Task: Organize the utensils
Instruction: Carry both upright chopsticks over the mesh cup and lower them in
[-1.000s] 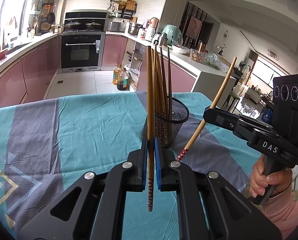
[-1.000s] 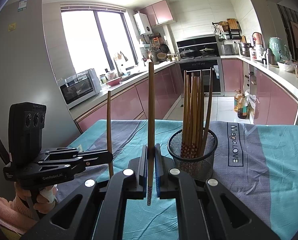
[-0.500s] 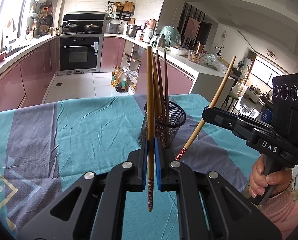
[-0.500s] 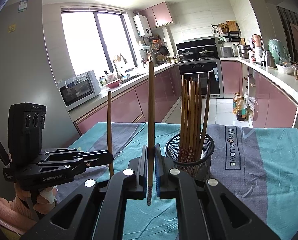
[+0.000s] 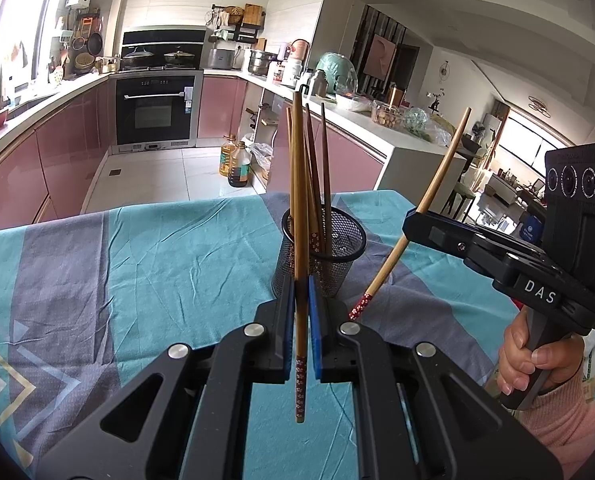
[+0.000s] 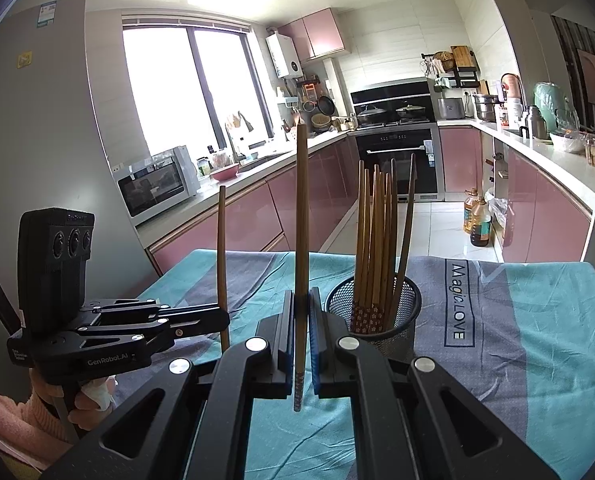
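Observation:
A black mesh cup [image 5: 322,254] stands on the teal and grey tablecloth [image 5: 157,264] with several wooden chopsticks [image 6: 377,240] upright in it. My left gripper [image 5: 302,332] is shut on one chopstick [image 5: 299,200], held upright just in front of the cup. My right gripper [image 6: 302,344] is shut on another chopstick [image 6: 302,220], upright, left of the cup [image 6: 373,312]. Each gripper shows in the other's view, the right one [image 5: 413,220] holding its chopstick [image 5: 429,200] tilted, the left one [image 6: 221,318] holding its chopstick [image 6: 222,264] upright.
The table's far edge drops to a tiled kitchen floor with oil bottles [image 5: 235,164]. Pink cabinets and an oven [image 5: 155,112] line the back. The cloth carries a "Magic.LOVE" print [image 6: 457,304] right of the cup.
The left gripper has risen slightly, so the cup sits lower and further off in its view. The right gripper has shifted a little; the cup drifts left in its view. Both stay shut.

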Demonstrator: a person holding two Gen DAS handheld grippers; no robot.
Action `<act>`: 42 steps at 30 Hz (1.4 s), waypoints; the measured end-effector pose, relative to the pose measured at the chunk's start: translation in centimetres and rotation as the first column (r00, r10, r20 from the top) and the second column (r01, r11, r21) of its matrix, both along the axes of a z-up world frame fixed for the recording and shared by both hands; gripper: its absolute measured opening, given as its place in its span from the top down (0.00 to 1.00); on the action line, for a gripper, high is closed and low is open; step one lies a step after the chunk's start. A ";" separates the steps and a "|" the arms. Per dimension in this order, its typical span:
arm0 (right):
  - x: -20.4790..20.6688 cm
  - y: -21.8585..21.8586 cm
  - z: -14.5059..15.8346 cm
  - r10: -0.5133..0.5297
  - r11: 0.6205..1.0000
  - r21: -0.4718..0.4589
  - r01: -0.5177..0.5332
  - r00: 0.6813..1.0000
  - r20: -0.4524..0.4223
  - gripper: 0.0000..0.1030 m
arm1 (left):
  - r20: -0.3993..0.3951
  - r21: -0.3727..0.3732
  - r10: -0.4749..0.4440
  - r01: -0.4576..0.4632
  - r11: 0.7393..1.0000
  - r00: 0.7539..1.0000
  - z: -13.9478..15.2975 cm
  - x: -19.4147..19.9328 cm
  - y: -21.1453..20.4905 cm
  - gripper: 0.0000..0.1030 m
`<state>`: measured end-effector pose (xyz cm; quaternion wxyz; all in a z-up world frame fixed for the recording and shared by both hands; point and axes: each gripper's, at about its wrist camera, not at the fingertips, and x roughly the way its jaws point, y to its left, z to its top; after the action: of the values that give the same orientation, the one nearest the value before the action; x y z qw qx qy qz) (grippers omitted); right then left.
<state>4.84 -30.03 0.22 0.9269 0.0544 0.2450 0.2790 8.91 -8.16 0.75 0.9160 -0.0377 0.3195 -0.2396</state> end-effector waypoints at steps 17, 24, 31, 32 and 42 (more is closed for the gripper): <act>0.2 -0.3 0.5 -0.007 1.000 0.001 0.007 1.000 0.012 0.95 | 0.008 -0.002 -0.011 0.011 1.000 1.000 0.6 0.3 -0.7 0.93; 0.4 -0.2 0.8 -0.005 1.000 0.001 0.005 1.000 0.020 0.95 | 0.010 -0.004 -0.014 0.014 1.000 1.000 0.7 0.4 -0.7 0.93; 0.4 -0.2 0.9 -0.005 1.000 0.001 0.005 1.000 0.025 0.95 | 0.011 -0.003 -0.014 0.014 1.000 1.000 0.7 0.5 -0.8 0.93; 0.5 -0.2 1.0 -0.006 1.000 0.001 0.006 1.000 0.025 0.95 | 0.012 -0.002 -0.014 0.014 1.000 1.000 0.8 0.5 -0.8 0.93; 0.5 -0.3 1.1 -0.006 1.000 -0.001 0.006 0.999 0.035 0.95 | 0.030 0.000 -0.024 0.024 1.000 0.999 1.5 0.9 -1.1 0.93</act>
<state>5.33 -30.37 1.30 0.9320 0.0497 0.2286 0.2769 9.78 -9.30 2.24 0.9178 -0.0304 0.3059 -0.2514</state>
